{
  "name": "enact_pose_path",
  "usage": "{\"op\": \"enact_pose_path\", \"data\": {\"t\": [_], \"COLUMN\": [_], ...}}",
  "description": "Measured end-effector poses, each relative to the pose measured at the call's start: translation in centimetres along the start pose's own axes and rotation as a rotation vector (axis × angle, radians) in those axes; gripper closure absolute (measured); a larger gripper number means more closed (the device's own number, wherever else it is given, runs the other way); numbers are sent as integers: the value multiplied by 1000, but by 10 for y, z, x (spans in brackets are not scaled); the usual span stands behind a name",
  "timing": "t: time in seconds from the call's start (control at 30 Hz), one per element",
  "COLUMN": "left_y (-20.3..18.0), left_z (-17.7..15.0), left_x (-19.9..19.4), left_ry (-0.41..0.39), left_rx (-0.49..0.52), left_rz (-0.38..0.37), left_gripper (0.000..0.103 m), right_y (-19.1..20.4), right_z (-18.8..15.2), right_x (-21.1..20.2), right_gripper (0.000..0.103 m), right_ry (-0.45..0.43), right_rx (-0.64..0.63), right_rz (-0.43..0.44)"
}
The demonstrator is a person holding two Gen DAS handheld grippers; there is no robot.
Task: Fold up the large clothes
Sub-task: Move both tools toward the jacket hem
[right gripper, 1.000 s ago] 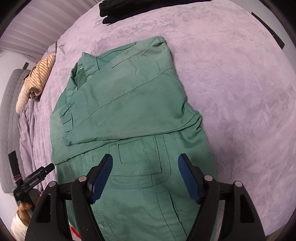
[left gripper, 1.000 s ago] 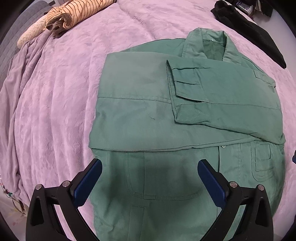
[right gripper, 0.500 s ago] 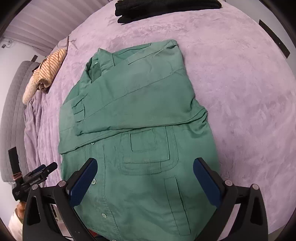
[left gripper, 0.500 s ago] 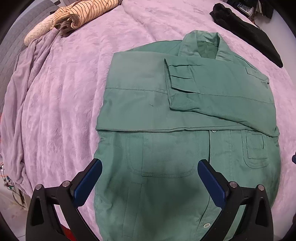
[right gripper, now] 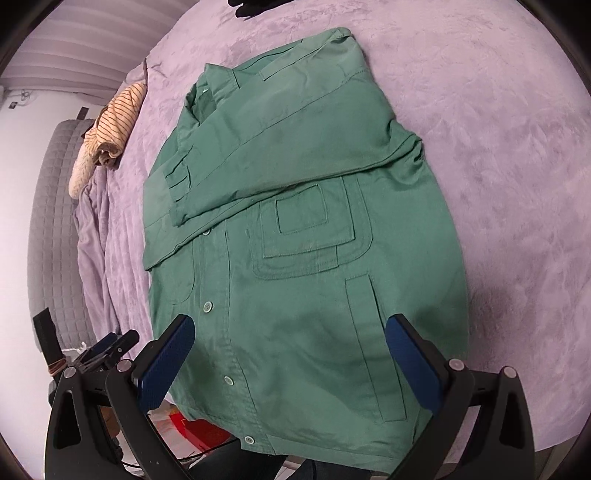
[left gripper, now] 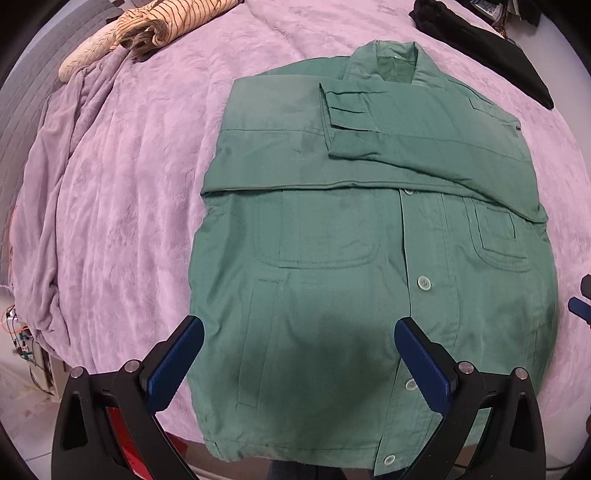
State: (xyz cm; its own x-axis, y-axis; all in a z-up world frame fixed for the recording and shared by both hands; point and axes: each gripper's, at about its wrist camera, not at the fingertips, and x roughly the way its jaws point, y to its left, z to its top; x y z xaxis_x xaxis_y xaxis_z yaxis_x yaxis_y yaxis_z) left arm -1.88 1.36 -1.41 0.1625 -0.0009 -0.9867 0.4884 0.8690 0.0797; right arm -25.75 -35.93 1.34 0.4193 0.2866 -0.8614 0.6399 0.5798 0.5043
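The green jacket [left gripper: 369, 266] lies flat on the bed [left gripper: 129, 184], collar toward frame top, hem at bottom, sleeves folded across. Both grippers, left gripper [left gripper: 295, 365] and right gripper [right gripper: 288, 363], gape empty; the right's jaws have just widened, and more hem now shows.

A: Where is there open room in the left wrist view?

B: A wide band of bare purple blanket [left gripper: 122, 192] runs down the left of the frame, beside the green jacket [left gripper: 354, 280] that fills the centre and right.

A: Anything blocking the upper part?

B: A striped rolled garment [left gripper: 166, 22] sits at the upper left, and a black garment [left gripper: 491, 48] lies along the upper right edge.

A: And the right wrist view?

B: The right half of the frame is bare blanket, free all the way up. At the lower left the left gripper [right gripper: 107, 347] stands close beside the jacket's hem, near a grey quilted headboard [right gripper: 55, 236].
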Motion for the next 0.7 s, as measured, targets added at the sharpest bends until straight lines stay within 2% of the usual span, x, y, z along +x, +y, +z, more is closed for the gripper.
{"op": "enact_pose_path", "data": {"t": [0.17, 0.37, 0.7], "left_y": [4, 28, 81], "left_z": [-20, -45, -115], "left_x": [-6, -4, 33], "left_ry": [0, 6, 94], "left_rx": [41, 39, -28], "left_rz": [8, -10, -60], "left_gripper": [0, 0, 0], "right_y": [1, 14, 20], "right_z": [-19, -43, -121], "right_x": [9, 22, 46], "right_gripper": [0, 0, 0], "right_ry": [24, 31, 64], "right_rx": [45, 84, 147], "right_rz": [36, 61, 70]}}
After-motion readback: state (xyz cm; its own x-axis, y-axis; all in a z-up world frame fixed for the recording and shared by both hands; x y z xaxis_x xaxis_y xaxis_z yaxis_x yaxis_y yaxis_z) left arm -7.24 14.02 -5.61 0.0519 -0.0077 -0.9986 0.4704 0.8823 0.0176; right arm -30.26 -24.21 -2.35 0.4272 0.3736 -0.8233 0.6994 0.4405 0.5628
